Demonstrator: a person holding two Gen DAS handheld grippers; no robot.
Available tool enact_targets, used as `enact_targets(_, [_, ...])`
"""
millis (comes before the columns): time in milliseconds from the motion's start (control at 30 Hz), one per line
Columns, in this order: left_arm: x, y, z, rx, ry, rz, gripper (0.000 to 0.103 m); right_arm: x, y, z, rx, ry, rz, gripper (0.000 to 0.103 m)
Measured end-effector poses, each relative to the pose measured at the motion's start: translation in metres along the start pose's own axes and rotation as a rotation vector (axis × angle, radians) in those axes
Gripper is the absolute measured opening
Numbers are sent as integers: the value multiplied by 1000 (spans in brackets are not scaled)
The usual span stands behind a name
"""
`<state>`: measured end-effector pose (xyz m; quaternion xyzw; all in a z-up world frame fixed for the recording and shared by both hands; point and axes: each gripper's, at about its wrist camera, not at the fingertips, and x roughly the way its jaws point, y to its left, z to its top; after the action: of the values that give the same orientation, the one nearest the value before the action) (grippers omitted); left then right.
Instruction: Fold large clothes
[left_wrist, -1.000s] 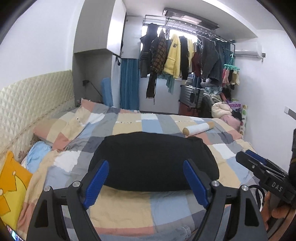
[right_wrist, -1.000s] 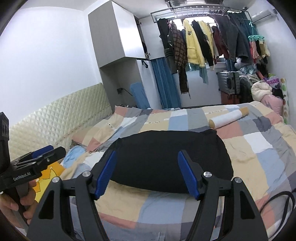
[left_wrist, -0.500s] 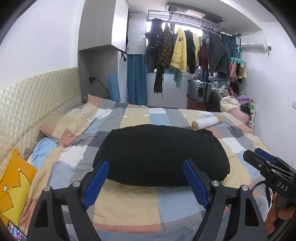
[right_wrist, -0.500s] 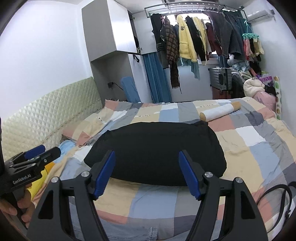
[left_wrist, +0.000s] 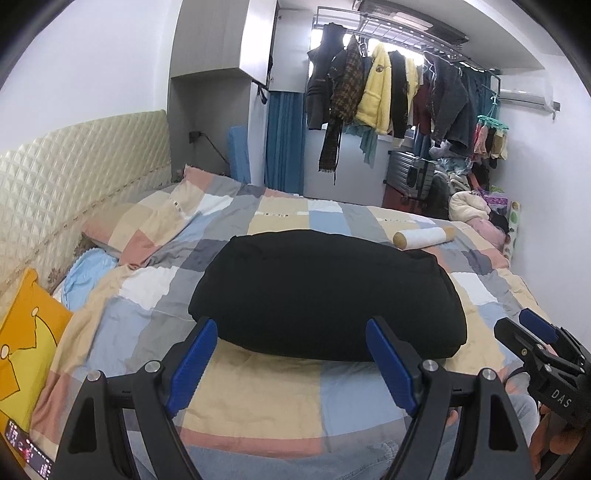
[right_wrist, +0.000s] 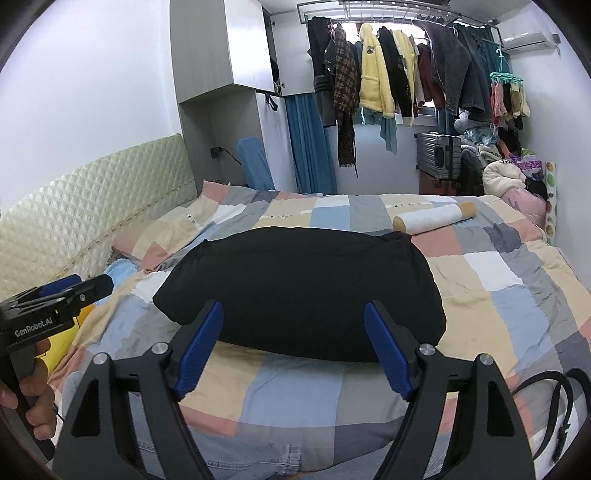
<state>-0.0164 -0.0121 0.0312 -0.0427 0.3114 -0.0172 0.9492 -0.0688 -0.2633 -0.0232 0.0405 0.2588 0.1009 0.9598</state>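
The wide bed with its patchwork quilt of pastel squares (left_wrist: 236, 391) spreads bare on all sides ahead of both claws. The folded black garment (left_wrist: 325, 295), a thick bundle, lies just ahead, long axis crosswise. The left claw (left_wrist: 291, 358) and right claw (right_wrist: 293, 343) gape wide, empty. Beyond it, to the right, lies a white roll with tan ends (right_wrist: 432, 218), possibly paper.

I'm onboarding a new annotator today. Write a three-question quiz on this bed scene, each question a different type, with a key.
1. True or false: the left gripper is clamped on the black folded garment.
2. What lies behind the garment on the patchwork quilt? A) white roll B) suitcase C) yellow pillow
3. Fill in: the right gripper has its jaws ___.

Key:
1. False; it is open, short of the garment.
2. A, the white roll.
3. Open.
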Motion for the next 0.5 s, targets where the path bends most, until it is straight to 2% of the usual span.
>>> enact_targets(100, [-2,2,0,-5,-4,7,82,2,2,0,-2,3,2,82])
enact_targets(200, [-5,0,-1,11,-34,24,82,4,4,-1,-4,-4,-12,89])
enact_targets(267, [-4,-1,-3,9,-28,28,82,5,5,-2,-1,-14,-29,101])
enact_targets(500, [-4,-2,-3,1,-23,9,82,7,0,-2,32,-10,-39,103])
